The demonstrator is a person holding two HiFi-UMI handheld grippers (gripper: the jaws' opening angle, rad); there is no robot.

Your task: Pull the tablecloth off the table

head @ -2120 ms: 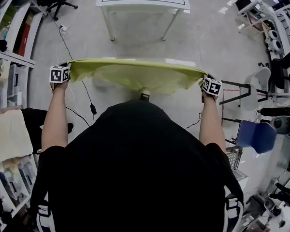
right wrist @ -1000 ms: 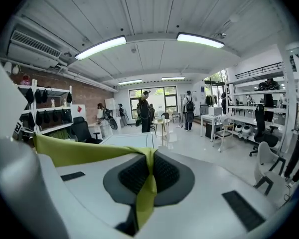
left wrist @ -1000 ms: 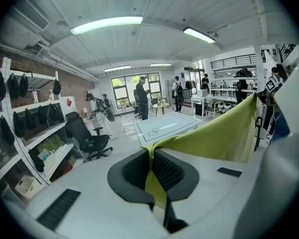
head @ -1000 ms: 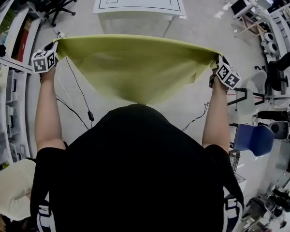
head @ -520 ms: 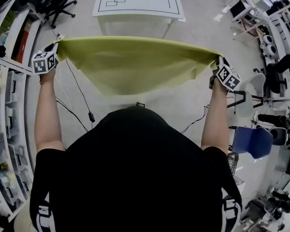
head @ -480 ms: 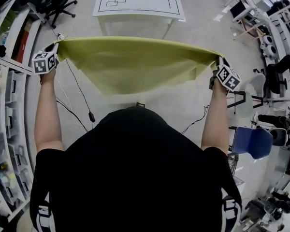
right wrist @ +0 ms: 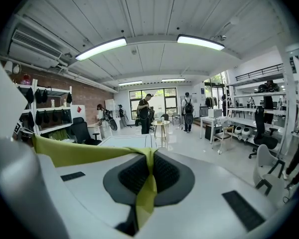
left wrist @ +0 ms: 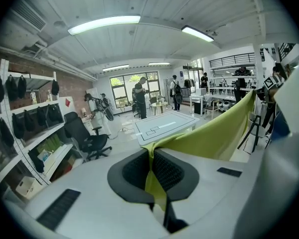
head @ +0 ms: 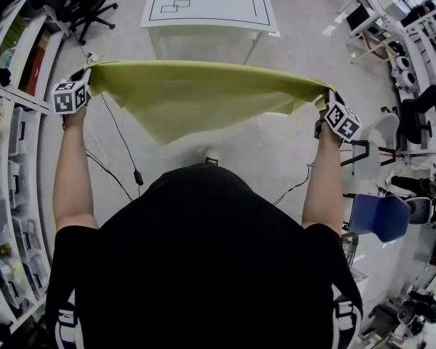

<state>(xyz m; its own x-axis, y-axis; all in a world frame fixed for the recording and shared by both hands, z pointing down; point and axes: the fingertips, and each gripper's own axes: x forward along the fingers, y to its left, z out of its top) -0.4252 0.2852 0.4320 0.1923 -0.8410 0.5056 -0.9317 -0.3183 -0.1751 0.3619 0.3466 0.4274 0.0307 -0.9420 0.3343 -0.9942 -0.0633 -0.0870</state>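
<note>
Left claw (left wrist: pixel 152 169) and right claw (right wrist: pixel 147 176) each clamp a tablecloth (head: pixel 196 97) corner — the thin pinch may slip if jerked.

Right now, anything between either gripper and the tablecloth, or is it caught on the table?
Nothing visible. The left gripper and right gripper are each shut directly on a corner of the tablecloth, which hangs stretched between them in the air, clear of the white table ahead.
</note>
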